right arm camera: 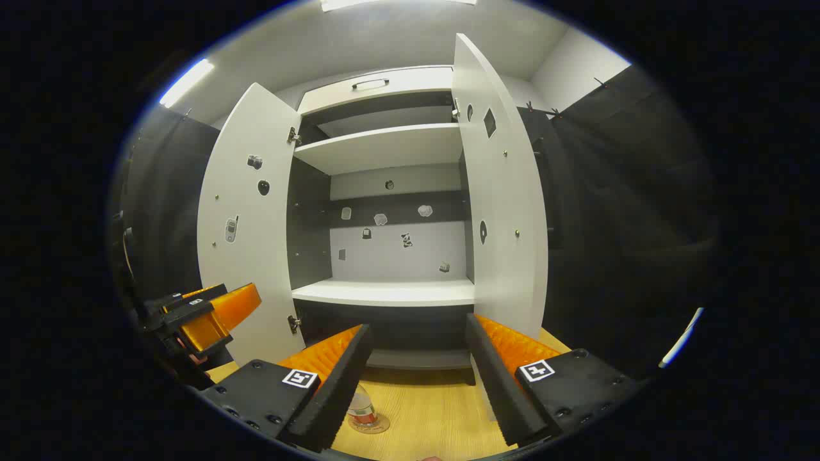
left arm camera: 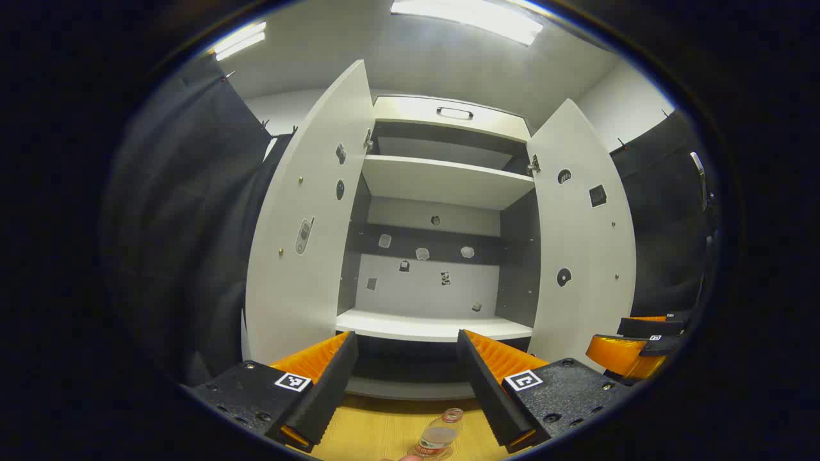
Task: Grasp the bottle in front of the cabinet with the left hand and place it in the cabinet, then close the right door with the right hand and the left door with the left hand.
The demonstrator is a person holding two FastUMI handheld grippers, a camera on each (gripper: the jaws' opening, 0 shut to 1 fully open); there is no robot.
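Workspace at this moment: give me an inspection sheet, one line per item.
Surface: wooden tabletop in front of the cabinet.
Job's things: bottle upright on the tabletop, not yet grasped; cabinet with left door and right door both open; shelves bare.
Clutter: nothing seen on the tabletop; small stickers on the cabinet's back panel and doors.
Grippers: left gripper open above the bottle; right gripper open, holding nothing.
Cables: nothing seen.
Surroundings: black cloth walls, ceiling lights.

We record: white ceiling (left arm camera: 410, 57) with fluorescent light panels (left arm camera: 467, 18) (one more at the left), white rear wall (left arm camera: 282, 105), black cloth drapes (left arm camera: 186, 211) on both sides, wood-grain floor (right arm camera: 435, 410).
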